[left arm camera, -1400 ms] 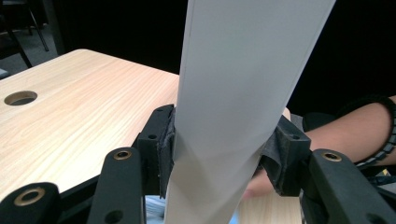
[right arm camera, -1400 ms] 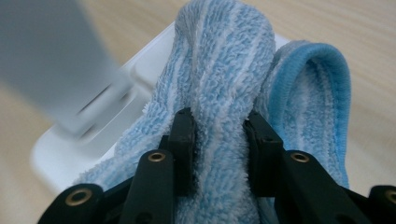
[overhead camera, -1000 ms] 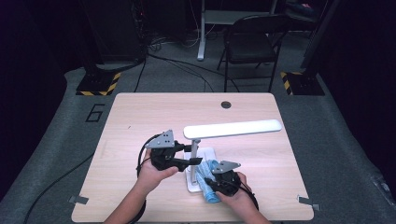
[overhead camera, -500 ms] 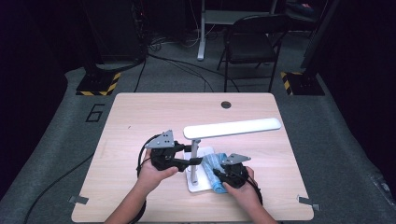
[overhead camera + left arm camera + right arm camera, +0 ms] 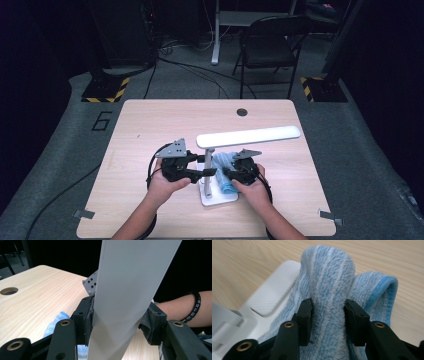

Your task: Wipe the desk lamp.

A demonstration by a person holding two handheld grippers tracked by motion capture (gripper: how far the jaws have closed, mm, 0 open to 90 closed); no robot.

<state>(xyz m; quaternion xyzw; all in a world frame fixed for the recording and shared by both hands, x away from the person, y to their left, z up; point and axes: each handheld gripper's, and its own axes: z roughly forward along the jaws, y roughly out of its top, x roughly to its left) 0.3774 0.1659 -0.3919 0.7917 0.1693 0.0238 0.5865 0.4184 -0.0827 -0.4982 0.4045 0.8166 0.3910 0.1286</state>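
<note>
Lamp (image 5: 248, 136), white with a long flat head, stands on the worktop (image 5: 150, 125) between the two tongs, and the work in hand looks like wiping it down. The left tongs (image 5: 210, 172) are clamped on the lamp's upright post (image 5: 125, 302), the grey pads (image 5: 89, 317) pressing it from both sides in the left gripper view, so this hand is steadying the lamp. The right tongs (image 5: 226, 173) are closed on a bunched fold of blue striped cloth (image 5: 329, 290), held firmly between the jaws. Below and ahead of those tongs, in the right gripper view, the cloth drapes down onto the lamp's white base (image 5: 272, 290), partly over its edge and partly on the wood beside it.

By my reading, the step is the cleaning of the base near the foot of the post, with the cloth already in contact. The next move calls for dragging the cloth across the base while the left tongs hold the post firm, so the light lamp does not slide or tip; the pinch on the cloth must hold so the fold does not pull out.
</note>
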